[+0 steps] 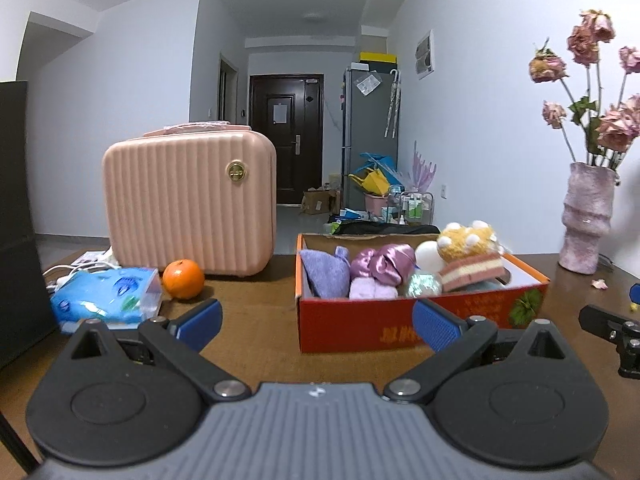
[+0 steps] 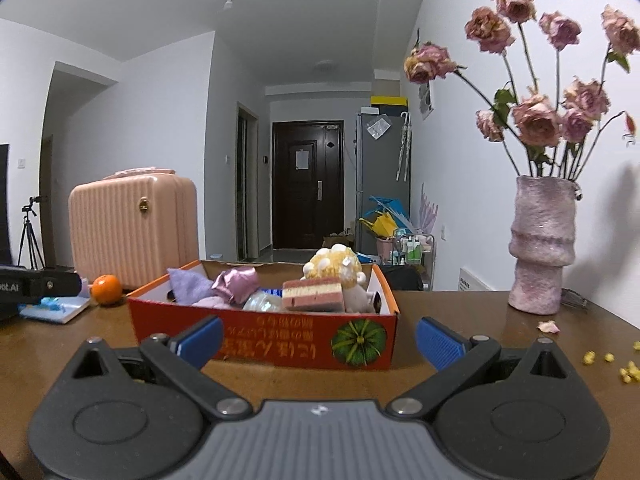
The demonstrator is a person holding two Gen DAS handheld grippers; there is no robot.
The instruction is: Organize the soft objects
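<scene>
A red cardboard box (image 1: pixel 360 324) stands on the brown table and holds soft things: a purple cloth (image 1: pixel 324 272), a shiny pink bundle (image 1: pixel 384 262), a pale lilac roll (image 1: pixel 372 290), a yellow plush with white bobbles (image 1: pixel 466 240) and a striped cake-shaped sponge (image 1: pixel 472 270). My left gripper (image 1: pixel 318 322) is open and empty, just in front of the box's near left side. In the right wrist view the box (image 2: pixel 280 344) sits straight ahead with the plush (image 2: pixel 334 264) and cake sponge (image 2: pixel 314 294) inside. My right gripper (image 2: pixel 318 340) is open and empty before it.
A pink hard case (image 1: pixel 190 200) stands at the back left with an orange (image 1: pixel 183 279) and a blue tissue pack (image 1: pixel 106 294) in front of it. A pink vase of dried roses (image 2: pixel 542 246) stands at the right. Petals and yellow crumbs (image 2: pixel 608 360) lie near it.
</scene>
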